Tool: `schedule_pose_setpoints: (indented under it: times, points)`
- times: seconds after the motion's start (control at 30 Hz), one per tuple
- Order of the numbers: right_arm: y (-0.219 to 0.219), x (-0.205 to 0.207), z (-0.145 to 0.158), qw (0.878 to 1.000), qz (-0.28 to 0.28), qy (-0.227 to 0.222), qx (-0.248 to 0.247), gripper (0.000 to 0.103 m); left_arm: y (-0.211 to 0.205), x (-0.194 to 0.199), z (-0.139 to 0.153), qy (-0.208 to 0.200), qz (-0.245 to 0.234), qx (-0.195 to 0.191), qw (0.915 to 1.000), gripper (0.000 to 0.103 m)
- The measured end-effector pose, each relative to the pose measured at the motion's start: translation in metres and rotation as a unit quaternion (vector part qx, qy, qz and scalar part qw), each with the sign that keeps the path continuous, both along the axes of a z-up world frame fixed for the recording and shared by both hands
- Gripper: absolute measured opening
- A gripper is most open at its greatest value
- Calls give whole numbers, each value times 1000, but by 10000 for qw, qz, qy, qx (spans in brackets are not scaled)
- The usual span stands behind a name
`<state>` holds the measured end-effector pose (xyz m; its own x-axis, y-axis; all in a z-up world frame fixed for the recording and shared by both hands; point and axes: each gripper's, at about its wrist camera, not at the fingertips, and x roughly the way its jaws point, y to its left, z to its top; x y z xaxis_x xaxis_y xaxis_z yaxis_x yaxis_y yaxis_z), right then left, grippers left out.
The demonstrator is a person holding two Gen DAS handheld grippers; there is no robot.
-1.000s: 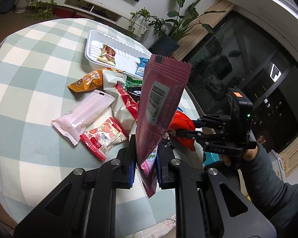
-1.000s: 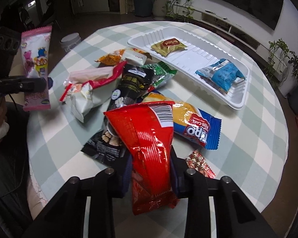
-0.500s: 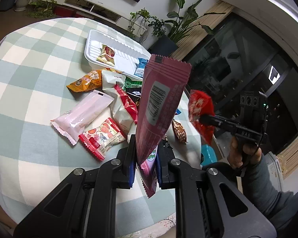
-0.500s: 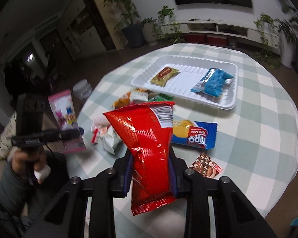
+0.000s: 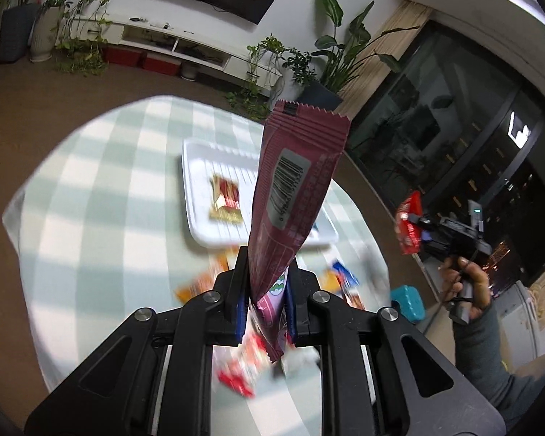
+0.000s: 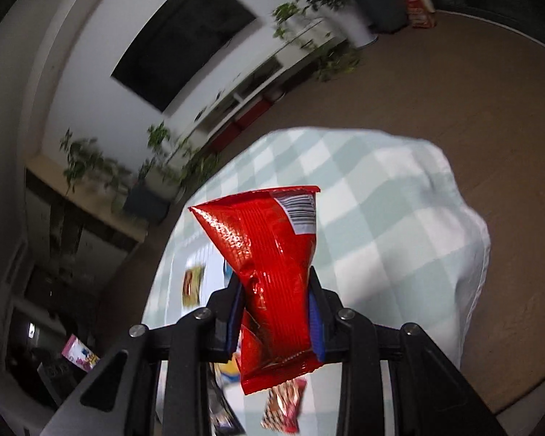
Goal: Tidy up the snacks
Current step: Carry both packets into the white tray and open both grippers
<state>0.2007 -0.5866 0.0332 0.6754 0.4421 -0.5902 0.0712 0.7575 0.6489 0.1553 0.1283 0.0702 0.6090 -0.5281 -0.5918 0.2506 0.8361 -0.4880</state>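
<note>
Both grippers grasp snacks above the white tray (image 5: 196,218): left gripper (image 5: 264,305) clenches my pink packet (image 5: 294,189), right gripper (image 6: 275,316) my red bag (image 6: 272,254).

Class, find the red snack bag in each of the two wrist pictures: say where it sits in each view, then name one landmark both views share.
Left wrist view: the red snack bag is small, at the right edge, clamped in the right gripper.
Right wrist view: the bag fills the centre, standing between the near fingers.
Shared landmark: the white tray on the checked tablecloth, seen blurred at.
</note>
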Motion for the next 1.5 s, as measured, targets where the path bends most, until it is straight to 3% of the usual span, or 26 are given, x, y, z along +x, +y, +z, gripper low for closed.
schedule_pose_setpoints:
  times: [0.13,0.23,0.33,0.53,0.87,1.27,1.4,1.5]
  points:
    - [25,24,34,9987,105,-454,-180,33,-9,62,17,69,-100,335,9994,14]
    - [66,53,50,9956,560,-689,-292,33,-21,102,22,157,-189,434,9988,14]
    - [102,78,50,9933,853,-740,-263,33,-41,137,15,300,-317,661,9969,14]
    - [176,126,22,9885,1360,-510,-426,32,-69,188,-33,760,-516,849,9921,14]
    - [210,152,-41,9824,1609,96,-949,32,-83,217,-99,1350,-564,1387,9795,14]
    - [230,153,-64,9715,1773,174,-1563,32,-96,223,-111,1452,-593,1810,9709,15]
    - [236,152,-70,9679,1847,149,-1700,33,-94,222,-111,1451,-459,1861,9707,24]
    - [241,150,-72,9654,1897,127,-1787,36,-91,218,-110,1455,-379,1933,9695,51]
